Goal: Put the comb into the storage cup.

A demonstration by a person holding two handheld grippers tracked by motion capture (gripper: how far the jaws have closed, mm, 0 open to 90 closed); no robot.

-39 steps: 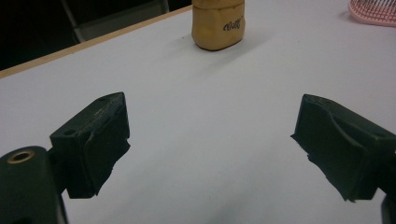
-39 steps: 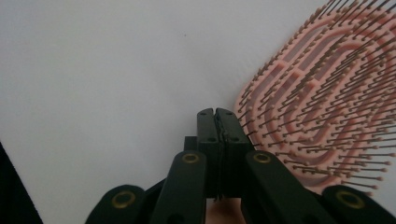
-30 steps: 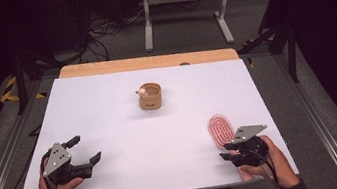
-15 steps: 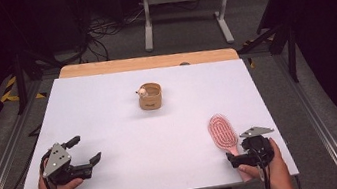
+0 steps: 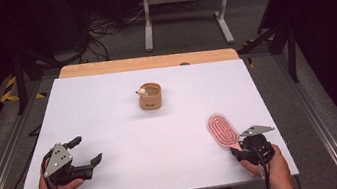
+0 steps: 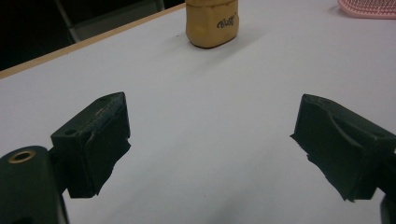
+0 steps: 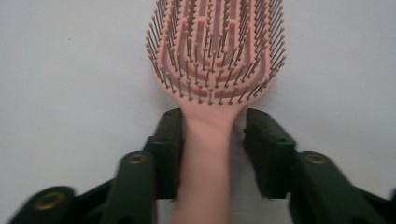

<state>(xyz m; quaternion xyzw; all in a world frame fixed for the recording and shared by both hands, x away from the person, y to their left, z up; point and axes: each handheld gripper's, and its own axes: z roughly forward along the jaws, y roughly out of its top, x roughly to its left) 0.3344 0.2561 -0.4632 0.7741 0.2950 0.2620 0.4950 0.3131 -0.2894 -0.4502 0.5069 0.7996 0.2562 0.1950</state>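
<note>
White table point(image 5: 121, 132). Tan cup point(image 5: 150, 97) upright near centre, toward 12 o'clock, well apart from both grippers. Pink brush point(image 5: 222, 129) lies flat at 4 o'clock, bristles up, head toward 11, handle toward 5. Right gripper point(image 5: 239, 150) at the handle end, jaws just been closing, handle between them; grip not clear from here. Left gripper point(image 5: 86, 151) at 8 o'clock, jaws wide apart, nothing between, pointing toward 2, hand under it.

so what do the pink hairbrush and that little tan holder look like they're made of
The pink hairbrush looks like moulded plastic with a smooth matte finish: handle, vented head and stiff ball-tipped bristles are all one even colour. The tan holder looks like soft matte leather or rubber, judging by its rounded, slightly bulging walls and stamped lettering; I can't tell which.
</note>
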